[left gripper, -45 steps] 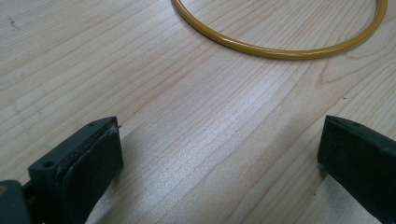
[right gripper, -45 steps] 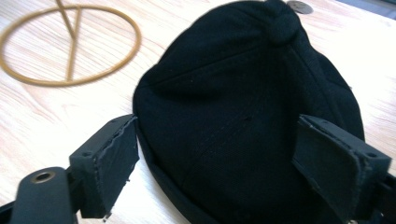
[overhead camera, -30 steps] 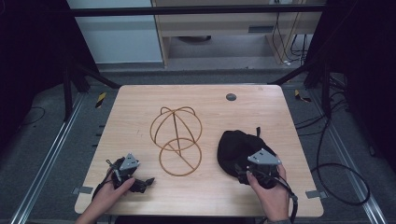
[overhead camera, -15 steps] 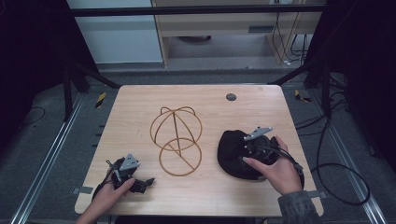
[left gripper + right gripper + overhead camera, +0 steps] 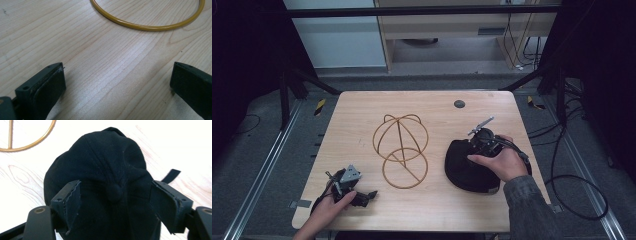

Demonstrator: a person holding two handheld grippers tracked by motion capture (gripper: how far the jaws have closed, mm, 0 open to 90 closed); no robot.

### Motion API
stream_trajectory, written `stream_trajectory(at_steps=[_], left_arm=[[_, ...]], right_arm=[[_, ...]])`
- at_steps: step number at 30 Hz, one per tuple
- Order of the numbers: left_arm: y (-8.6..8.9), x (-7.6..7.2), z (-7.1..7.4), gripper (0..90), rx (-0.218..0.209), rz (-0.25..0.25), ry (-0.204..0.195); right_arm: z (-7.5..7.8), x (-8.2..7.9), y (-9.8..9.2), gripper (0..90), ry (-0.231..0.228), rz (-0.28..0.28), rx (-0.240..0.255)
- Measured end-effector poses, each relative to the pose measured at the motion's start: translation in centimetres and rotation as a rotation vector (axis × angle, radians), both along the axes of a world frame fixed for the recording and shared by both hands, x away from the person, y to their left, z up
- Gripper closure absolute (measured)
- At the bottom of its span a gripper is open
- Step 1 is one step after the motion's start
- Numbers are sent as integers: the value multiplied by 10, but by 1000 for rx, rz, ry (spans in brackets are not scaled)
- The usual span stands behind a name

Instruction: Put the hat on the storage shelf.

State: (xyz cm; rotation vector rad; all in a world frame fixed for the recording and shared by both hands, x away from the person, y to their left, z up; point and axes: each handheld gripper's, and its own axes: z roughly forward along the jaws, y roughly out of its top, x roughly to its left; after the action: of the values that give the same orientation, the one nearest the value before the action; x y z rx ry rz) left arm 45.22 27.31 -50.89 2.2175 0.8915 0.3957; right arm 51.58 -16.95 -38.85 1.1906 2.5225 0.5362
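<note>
**Right gripper over a black cap on a wooden table**

A dark room is surrounding the scene, with a grey floor [image 5: 262,165] lying around the table and metal rails running along both sides; a pale cabinet [image 5: 347,45] is standing beyond the far edge, and cables are trailing over the floor at the right. The table [image 5: 362,125] is showing a light wooden top with a clear grain, and a small dark round disc [image 5: 459,104] is sitting near its far edge.

A gold wire stand [image 5: 401,150] is standing near the middle of the table, its round base ring lying flat and its arched hoops rising above it; the ring is curving across the top of the left gripper view too.

The cap [image 5: 467,170] is lying on the right part of the table, just beside the stand; it is black cloth, domed, with stitched seams meeting at a small button on top, and a strap end is poking out at one side.

The right gripper [image 5: 476,145] is hanging over the cap; its jaws have just been closing, yet they are standing apart on either side of the button, with the pads not pressing the cloth. The left gripper [image 5: 362,196] is resting at the near left edge, its jaws standing wide apart over bare wood.
</note>
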Motion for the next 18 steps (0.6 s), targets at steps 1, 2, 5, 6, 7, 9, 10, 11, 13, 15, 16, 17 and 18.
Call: stream_trajectory(at_steps=[1, 2, 5, 6, 7, 9, 10, 11, 13, 15, 16, 17, 18], left_arm=[[0, 0, 0, 0, 0, 0, 0], [0, 0, 0, 0, 0, 0, 0], [-1, 1, 0, 0, 0, -4, 0], [-1, 1, 0, 0, 2, -7, 0], [-1, 1, 0, 0, 2, -8, 0], [-1, 1, 0, 0, 2, -8, 0], [-1, 1, 0, 0, 2, -8, 0], [-1, 1, 0, 0, 2, -9, 0], [-2, 1, 0, 0, 1, -10, 0], [-3, 2, 0, 0, 0, -13, 0], [-4, 2, 0, 0, 1, -19, 0], [-5, 2, 0, 0, 0, -21, 0], [-5, 2, 0, 0, 0, -21, 0]], right_arm=[[-2, 2, 1, 279, 16, 4, 1], [-2, 2, 1, 279, 16, 4, 1], [-5, 7, 0, 358, 37, 9, -2], [-6, 8, 0, 360, 52, -5, -1], [-7, 10, -1, 388, 57, -6, -1], [-10, 11, -1, 445, 65, -3, -5], [-10, 12, -2, 478, 60, 6, -7], [-10, 13, -1, 514, 63, 8, -4], [-10, 14, 0, 591, 77, 6, 6], [-12, 17, -1, 703, 90, 26, 6], [-13, 17, -1, 743, 102, 29, 7], [-14, 19, -1, 768, 109, 37, 10], [-14, 19, -1, 768, 109, 37, 10]])
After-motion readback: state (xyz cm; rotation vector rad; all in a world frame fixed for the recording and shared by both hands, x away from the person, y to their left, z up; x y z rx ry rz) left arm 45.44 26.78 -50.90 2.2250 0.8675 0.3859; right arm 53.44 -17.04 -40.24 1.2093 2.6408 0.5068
